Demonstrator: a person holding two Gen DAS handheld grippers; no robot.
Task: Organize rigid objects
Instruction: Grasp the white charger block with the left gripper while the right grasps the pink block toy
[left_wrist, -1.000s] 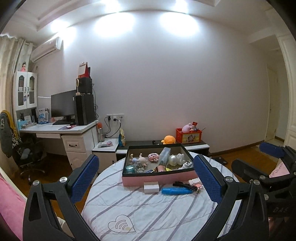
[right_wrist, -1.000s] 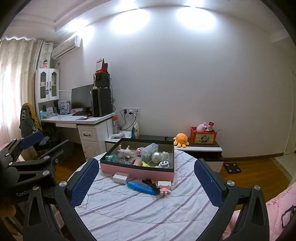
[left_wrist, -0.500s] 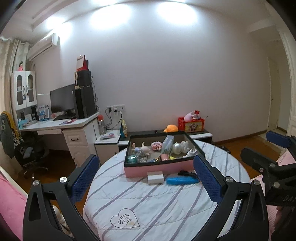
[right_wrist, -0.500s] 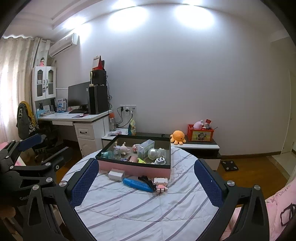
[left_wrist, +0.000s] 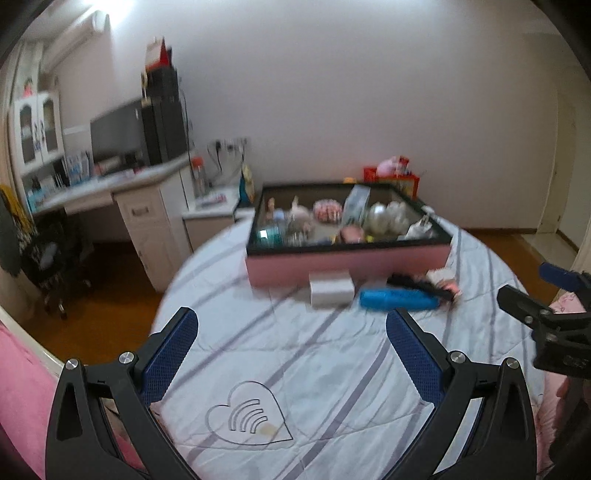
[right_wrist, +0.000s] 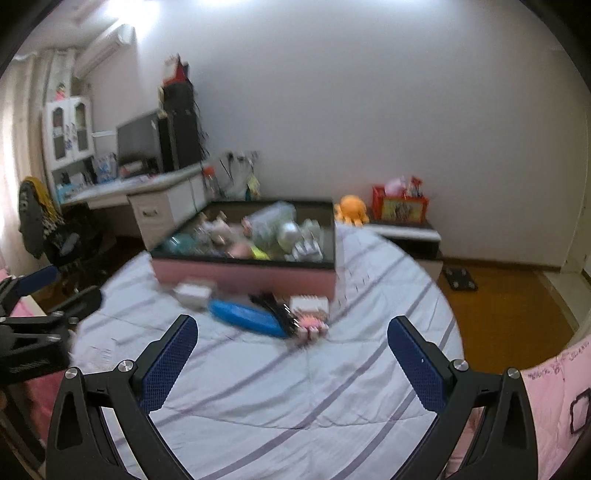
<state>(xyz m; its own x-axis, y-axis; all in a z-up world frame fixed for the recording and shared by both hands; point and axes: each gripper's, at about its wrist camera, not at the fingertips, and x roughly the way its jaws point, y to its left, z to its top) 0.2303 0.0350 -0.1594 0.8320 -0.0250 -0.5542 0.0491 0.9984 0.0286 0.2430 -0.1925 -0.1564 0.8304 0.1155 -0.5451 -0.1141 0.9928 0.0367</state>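
Observation:
A pink box with a black rim (left_wrist: 347, 264) (right_wrist: 243, 275) stands on the round table and holds several small items. In front of it lie a small white box (left_wrist: 331, 290) (right_wrist: 194, 293), a blue oblong case (left_wrist: 399, 299) (right_wrist: 245, 316), a black comb-like item (left_wrist: 419, 286) (right_wrist: 275, 306) and a small pink and white block toy (left_wrist: 445, 278) (right_wrist: 310, 314). My left gripper (left_wrist: 291, 347) is open and empty, hovering over the table short of these items. My right gripper (right_wrist: 291, 350) is open and empty, also short of them.
The table wears a white cloth with grey stripes (left_wrist: 314, 365) and a heart logo (left_wrist: 247, 413). A desk with a monitor (left_wrist: 118, 129) stands at the back left, a low cabinet with an orange plush (right_wrist: 351, 210) and red box (right_wrist: 400, 203) behind. Pink bedding (right_wrist: 554, 387) borders the table.
Both grippers have moved forward and tilted down toward the table; the box and the loose items now look nearer and larger. Both stay open. The views are blurred by motion.

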